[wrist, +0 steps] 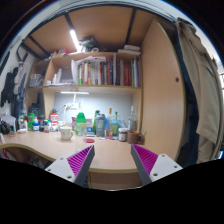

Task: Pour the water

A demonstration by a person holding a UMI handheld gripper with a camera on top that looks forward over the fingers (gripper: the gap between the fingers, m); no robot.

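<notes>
My gripper (pixel 112 160) is open and empty, its two purple pads (pixel 79 158) spread wide, and nothing stands between them. It is raised in front of a light wooden desk (pixel 60 148) and well back from it. Several bottles and containers (pixel 88 125) stand in a row along the back of the desk, among them a green bottle (pixel 81 124) and a pale cup (pixel 66 131). All of them are far beyond the fingertips. I cannot tell which container holds water.
A shelf of books (pixel 95 72) hangs above the desk under a lit lamp (pixel 75 41). A tall wooden cabinet (pixel 162 90) stands to the right, with hanging clothes (pixel 206 90) beyond it. Dark items hang at the left (pixel 12 80).
</notes>
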